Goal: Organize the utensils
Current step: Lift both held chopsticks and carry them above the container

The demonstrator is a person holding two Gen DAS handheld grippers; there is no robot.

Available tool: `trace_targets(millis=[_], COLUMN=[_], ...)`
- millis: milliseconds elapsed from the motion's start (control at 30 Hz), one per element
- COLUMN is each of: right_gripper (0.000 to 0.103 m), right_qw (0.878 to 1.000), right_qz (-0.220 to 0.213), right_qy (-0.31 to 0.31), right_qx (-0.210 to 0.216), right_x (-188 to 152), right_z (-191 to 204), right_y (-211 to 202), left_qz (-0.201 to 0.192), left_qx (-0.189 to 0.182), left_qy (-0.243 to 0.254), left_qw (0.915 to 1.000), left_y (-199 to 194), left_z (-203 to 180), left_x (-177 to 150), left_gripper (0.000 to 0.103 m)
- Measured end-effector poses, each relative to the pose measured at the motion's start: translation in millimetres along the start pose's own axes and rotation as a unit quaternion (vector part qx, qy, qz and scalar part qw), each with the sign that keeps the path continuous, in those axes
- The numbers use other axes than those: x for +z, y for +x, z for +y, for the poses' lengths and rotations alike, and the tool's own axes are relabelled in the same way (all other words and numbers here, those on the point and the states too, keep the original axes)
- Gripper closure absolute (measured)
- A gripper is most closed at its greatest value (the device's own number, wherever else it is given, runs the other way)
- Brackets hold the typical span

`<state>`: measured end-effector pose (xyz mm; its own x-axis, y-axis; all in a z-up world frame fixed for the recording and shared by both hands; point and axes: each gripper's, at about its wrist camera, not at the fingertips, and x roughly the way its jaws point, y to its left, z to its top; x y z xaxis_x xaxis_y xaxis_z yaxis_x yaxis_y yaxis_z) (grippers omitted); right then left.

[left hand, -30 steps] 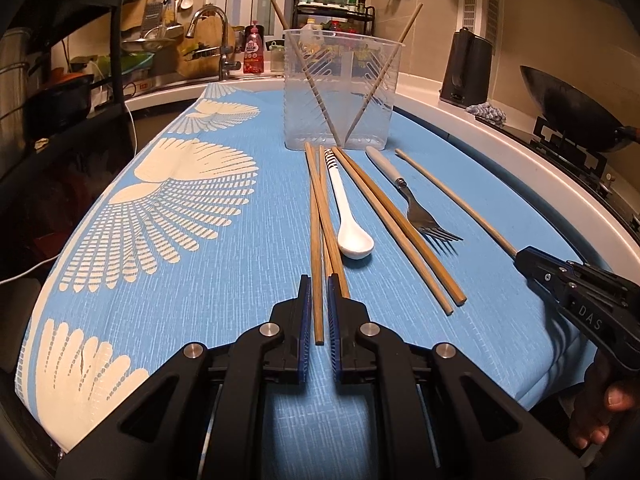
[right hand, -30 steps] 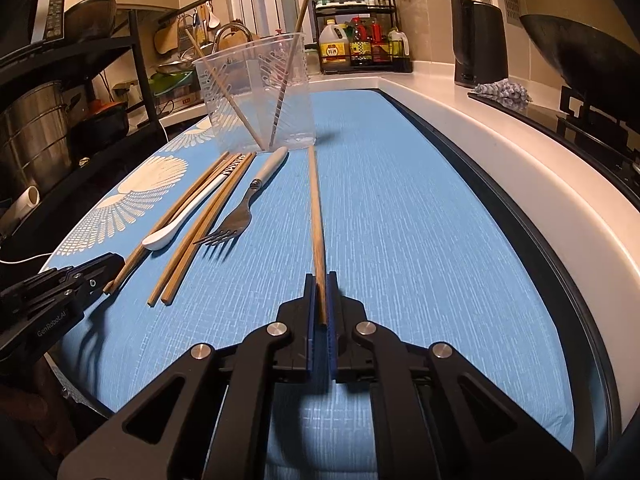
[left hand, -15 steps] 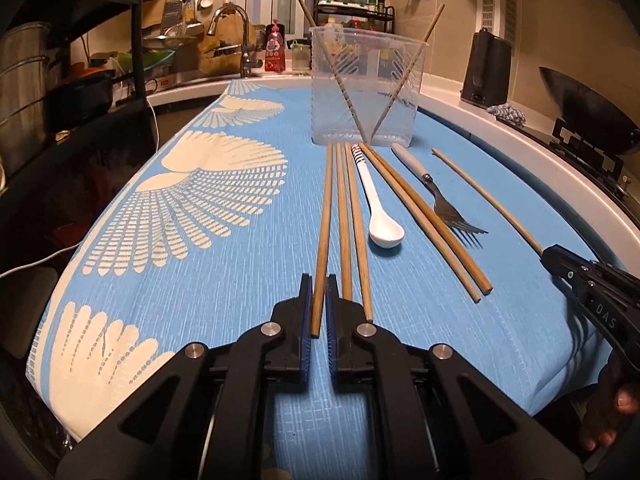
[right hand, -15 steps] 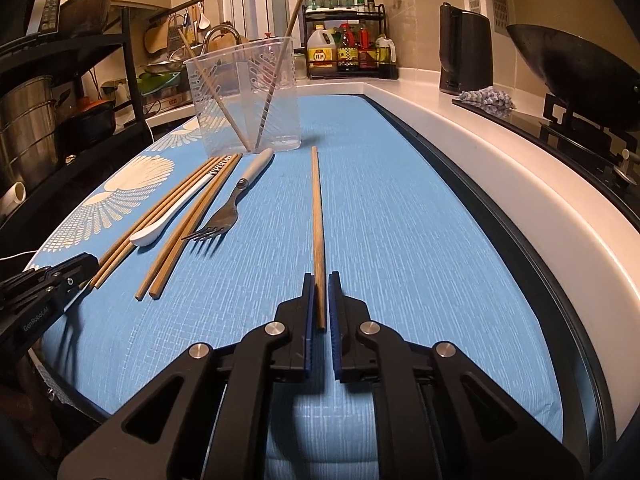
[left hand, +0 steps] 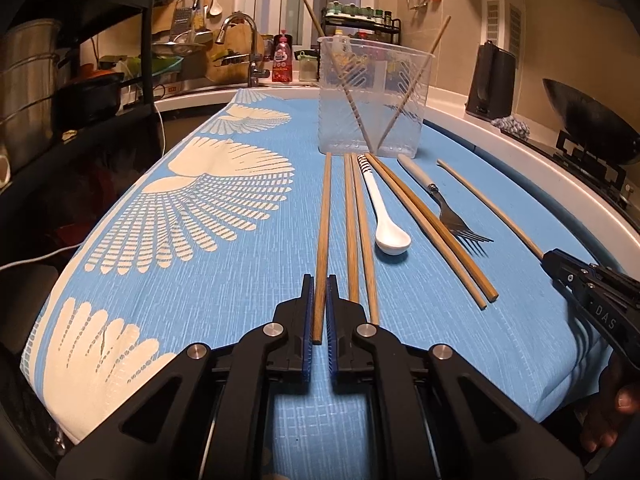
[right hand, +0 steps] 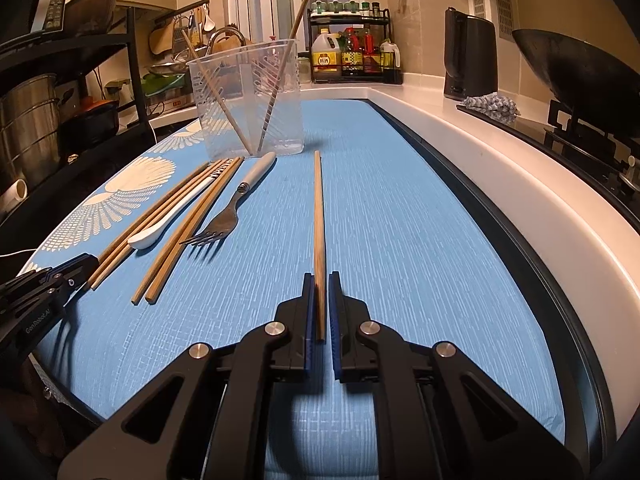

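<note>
Both chopsticks are now seated deeper between the fingers — left gripper [left hand: 319, 312] narrowly straddles the left chopstick [left hand: 322, 232], right gripper [right hand: 320, 312] the lone chopstick [right hand: 319, 220]; whether either is clamped cannot be told. Long axes run near-to-far toward the cup [left hand: 370, 96].

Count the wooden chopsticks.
8: two in the clear plastic container, one in the left gripper, one in the right gripper, four on the blue cloth.
</note>
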<state>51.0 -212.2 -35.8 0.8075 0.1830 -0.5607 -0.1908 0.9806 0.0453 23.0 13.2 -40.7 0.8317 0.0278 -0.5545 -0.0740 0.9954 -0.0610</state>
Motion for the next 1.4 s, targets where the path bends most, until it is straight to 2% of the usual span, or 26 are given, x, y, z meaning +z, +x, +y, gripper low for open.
trace_targets(millis=[500, 767, 1067, 1400], right_gripper=[0.098, 0.098, 0.098, 0.098], right_qw=[1.0, 0.999, 0.997, 0.997], right_qz=[0.001, -0.03, -0.07, -0.079], right_qy=[0.006, -0.018, -0.025, -0.006], right_qx=[-0.002, -0.002, 0.0, 0.011], right_x=[13, 34, 73, 111], right_z=[-2, 6, 5, -3], right_y=[-9, -46, -81, -83], left_qz=[-0.007, -0.05, -0.12, -0.132], left_qx=[0.002, 0.0, -0.006, -0.042], left_qy=[0.003, -0.004, 0.017, 0.01], left_qw=[1.0, 0.9987, 0.9927, 0.9903], left_y=[-4, -36, -75, -84], left_z=[-1, 6, 5, 11], left_x=[9, 29, 59, 99], left_gripper=[0.098, 0.098, 0.098, 0.098])
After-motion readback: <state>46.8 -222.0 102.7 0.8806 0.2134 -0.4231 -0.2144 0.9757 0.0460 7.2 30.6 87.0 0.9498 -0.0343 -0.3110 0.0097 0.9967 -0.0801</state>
